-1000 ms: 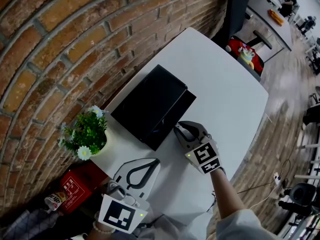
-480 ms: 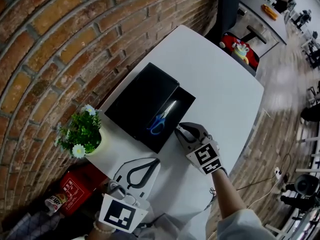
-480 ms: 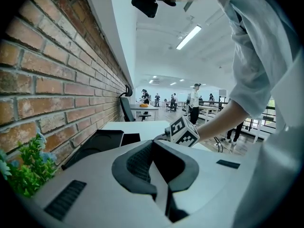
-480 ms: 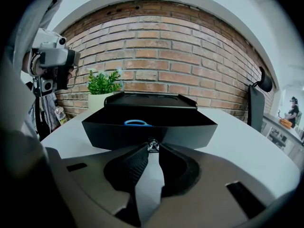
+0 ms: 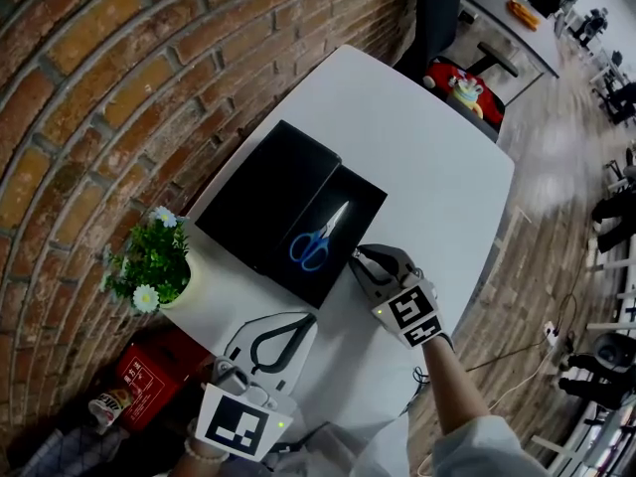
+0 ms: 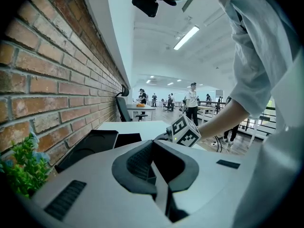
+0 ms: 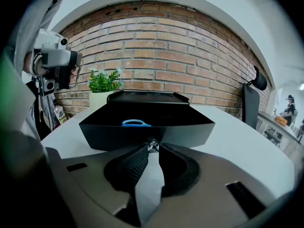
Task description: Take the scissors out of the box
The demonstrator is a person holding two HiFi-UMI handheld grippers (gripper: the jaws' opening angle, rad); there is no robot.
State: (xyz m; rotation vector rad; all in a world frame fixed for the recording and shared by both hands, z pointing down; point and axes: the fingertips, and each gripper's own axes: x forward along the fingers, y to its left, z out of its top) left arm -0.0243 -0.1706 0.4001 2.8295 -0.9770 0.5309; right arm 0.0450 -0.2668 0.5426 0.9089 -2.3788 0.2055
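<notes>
A black box (image 5: 263, 192) lies on the white table (image 5: 437, 167), its drawer (image 5: 350, 229) slid out toward me. Scissors (image 5: 316, 241) with blue handles lie in the drawer; only a blue handle (image 7: 135, 123) shows over the drawer wall (image 7: 147, 133) in the right gripper view. My right gripper (image 5: 356, 258) is shut on a small metal knob (image 7: 152, 145) on the drawer's front. My left gripper (image 5: 306, 320) rests shut and empty at the near table edge, apart from the box; the left gripper view shows its jaws (image 6: 153, 143) meeting on nothing.
A potted plant (image 5: 149, 266) stands left of the box by the brick wall (image 5: 89, 87). A red pack (image 5: 149, 374) and a bottle (image 5: 107, 403) sit below the table's left corner. A chair (image 7: 250, 99) is beyond the table's far end.
The drawer has slid further out of the box, and the scissors, hidden a second ago, now show. The left gripper has stayed put.
</notes>
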